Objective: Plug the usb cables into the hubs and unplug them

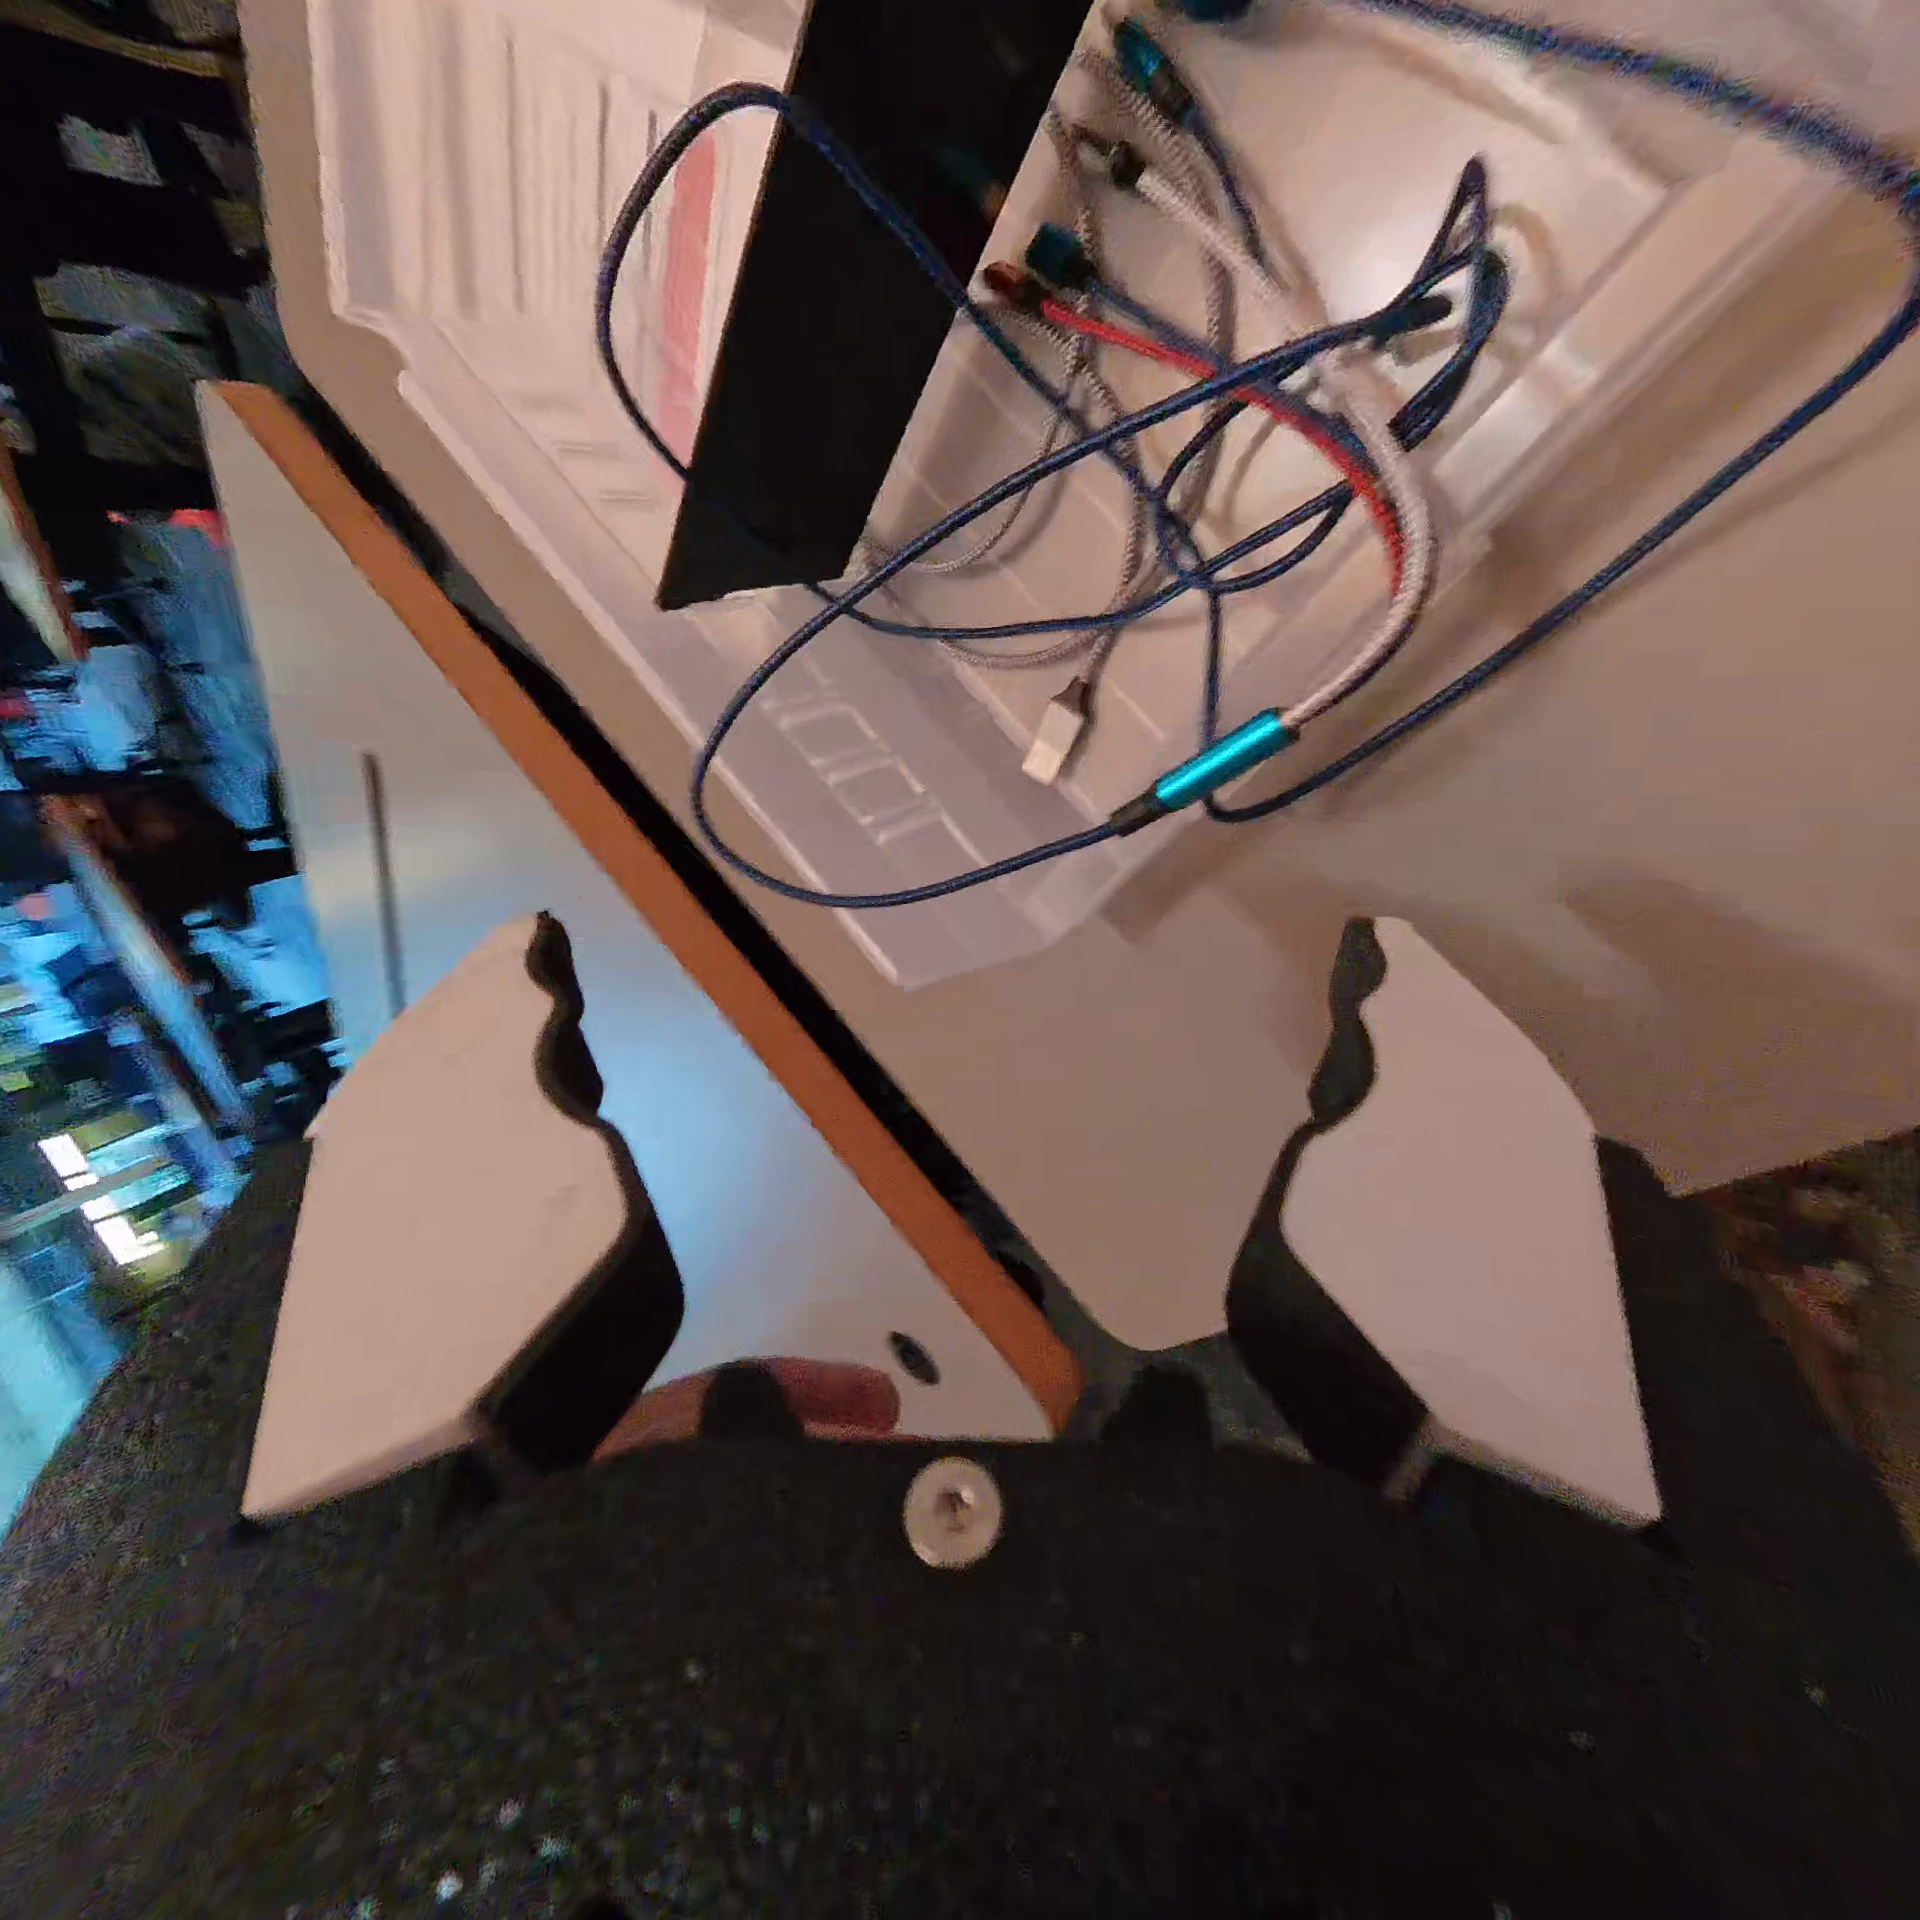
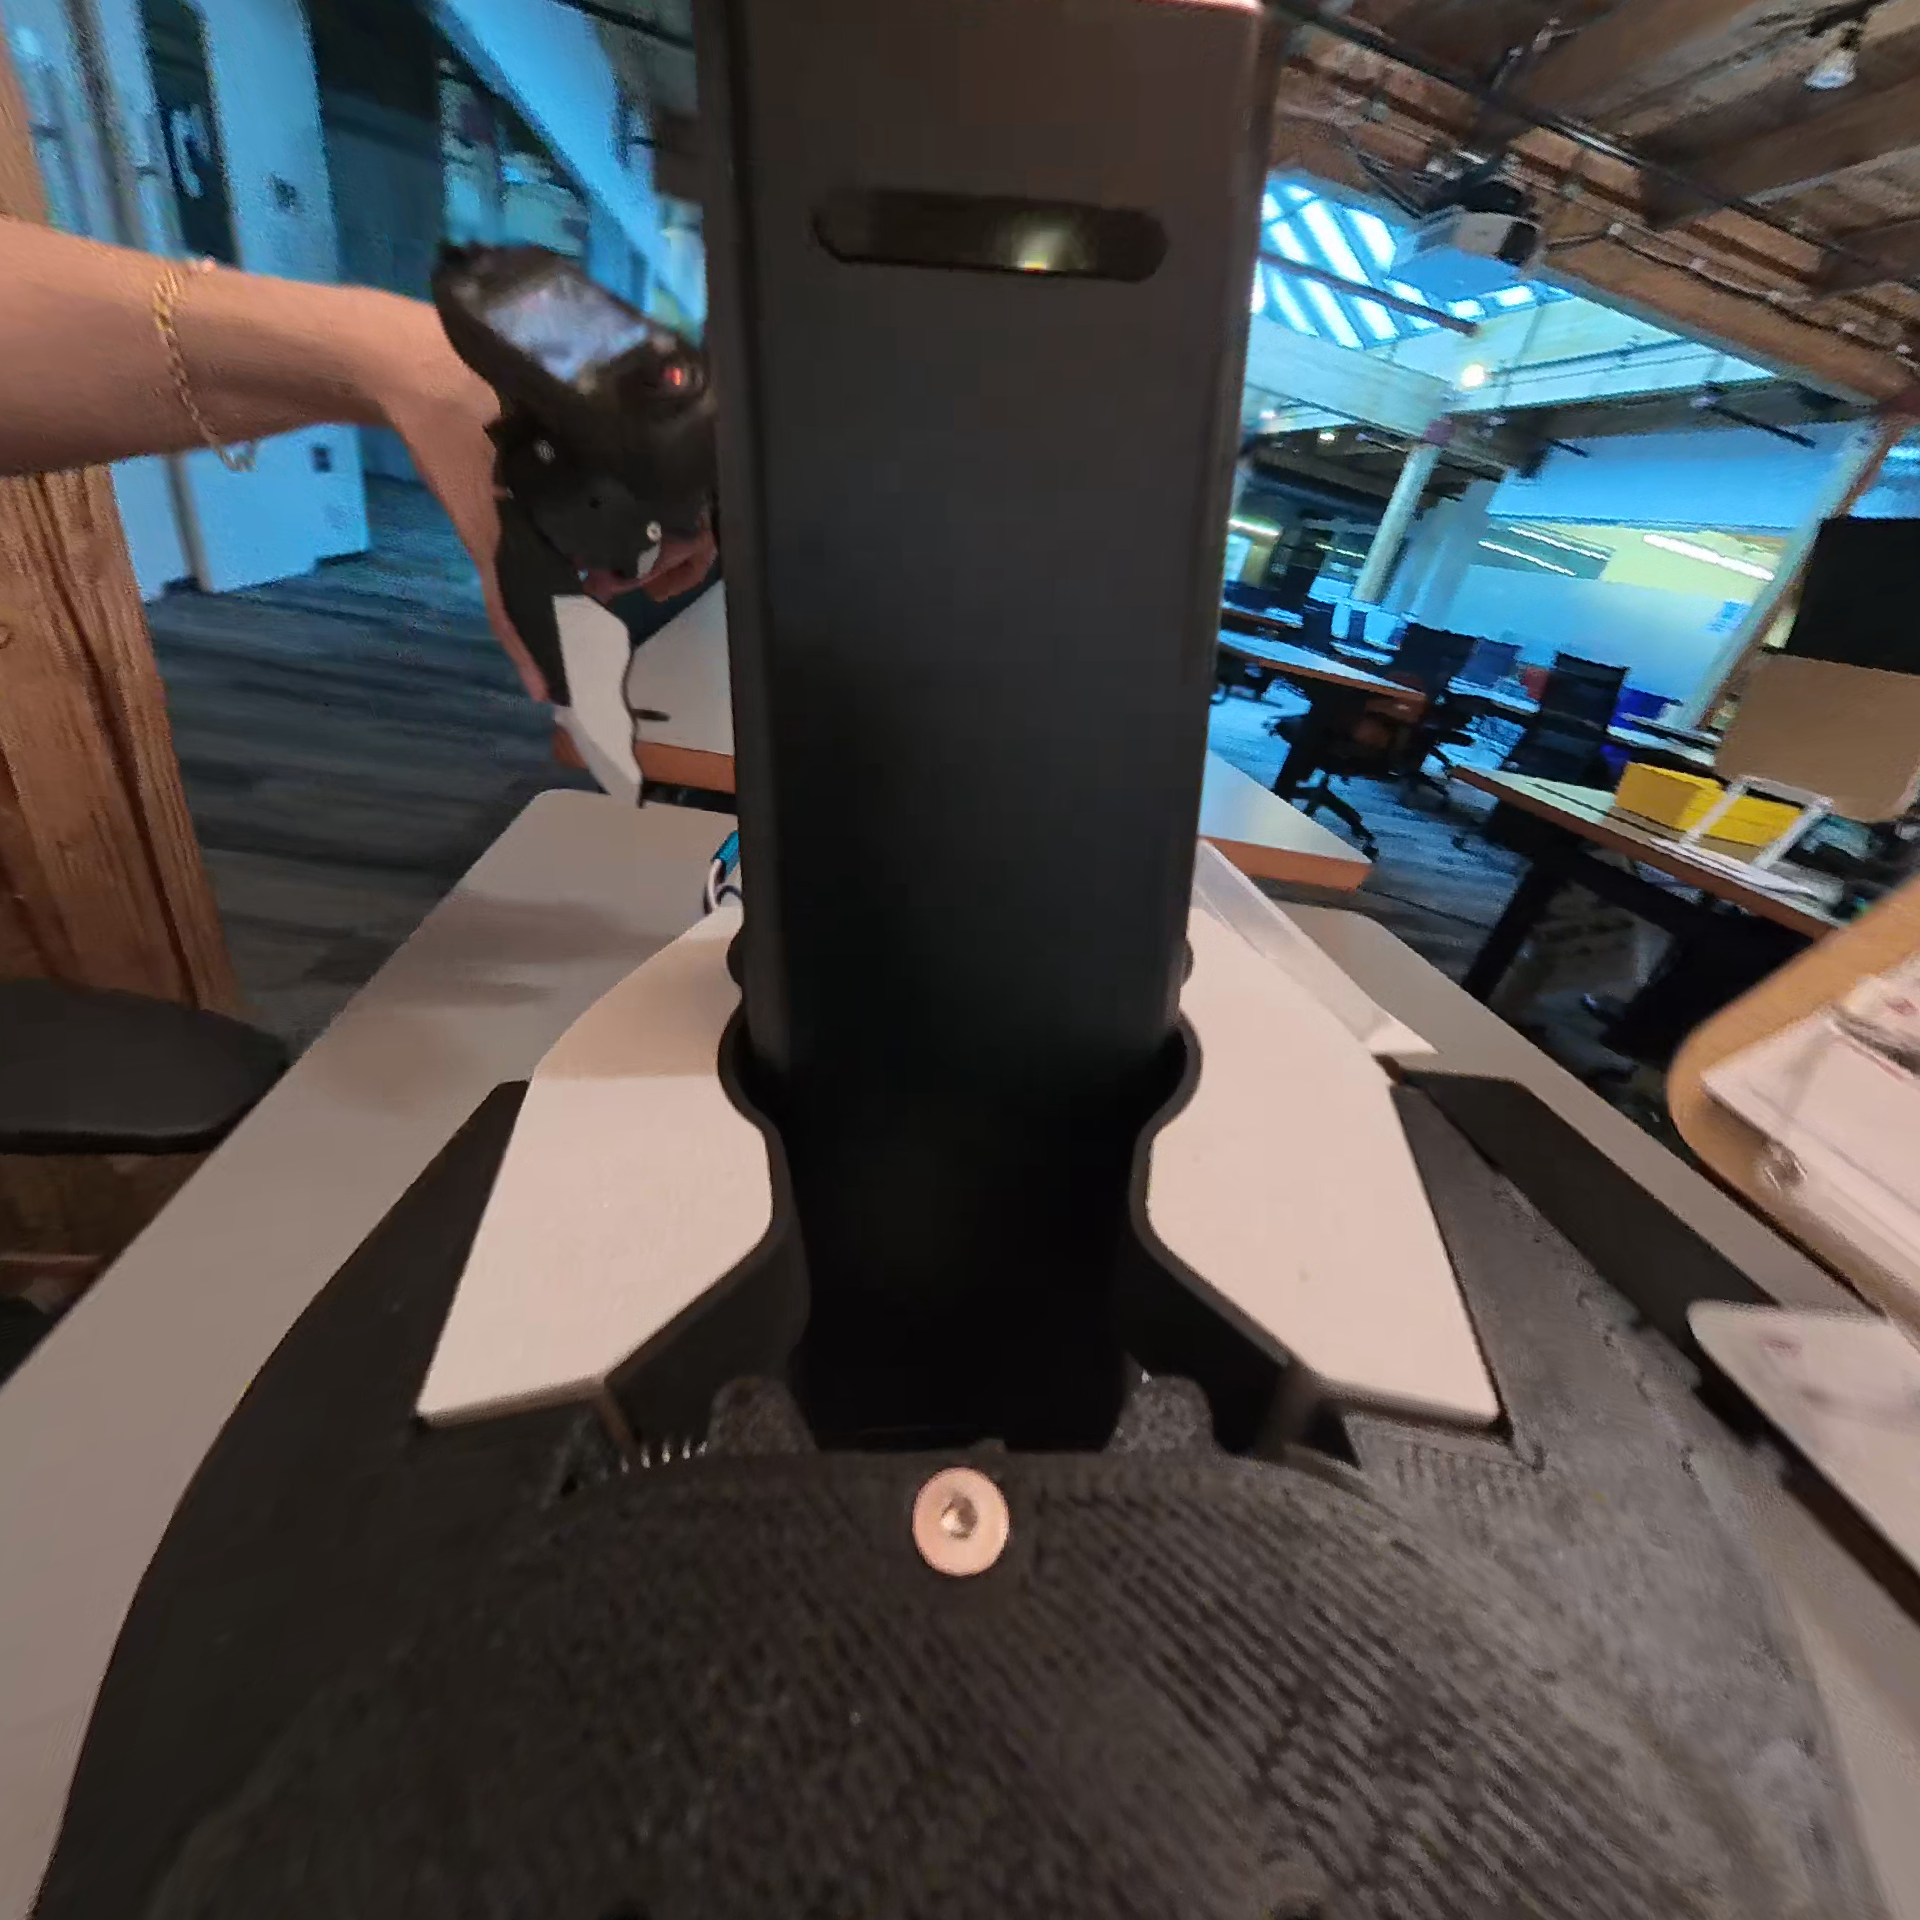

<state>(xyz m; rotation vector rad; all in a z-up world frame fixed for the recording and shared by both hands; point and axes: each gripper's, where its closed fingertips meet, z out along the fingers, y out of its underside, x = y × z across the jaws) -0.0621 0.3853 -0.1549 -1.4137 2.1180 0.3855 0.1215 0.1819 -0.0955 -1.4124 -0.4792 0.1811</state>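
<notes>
My right gripper [image 2: 961,997] is shut on a tall black USB hub [image 2: 977,644] and holds it upright over the white table [image 2: 343,1091]. In the left wrist view the hub [image 1: 873,312] stands over a white plastic tray [image 1: 499,229]. Several braided cables [image 1: 1226,488] in blue, grey and red are plugged into its side by their plugs [image 1: 1060,255]. A loose white USB plug [image 1: 1049,743] and a teal connector [image 1: 1226,764] lie in the tangle. My left gripper [image 1: 951,935] is open and empty, short of the cables; it also shows in the right wrist view [image 2: 597,707], left of the hub.
The table's orange edge [image 1: 623,831] runs diagonally under my left gripper. A wooden post [image 2: 73,727] and a black chair arm [image 2: 114,1060] stand at left. Another table with papers [image 2: 1829,1101] is at right. Office desks and chairs [image 2: 1507,707] fill the background. To reach the loose white USB plug [image 1: 1049,743] in a straight line is about 15 cm for my left fingers, about 35 cm for my right.
</notes>
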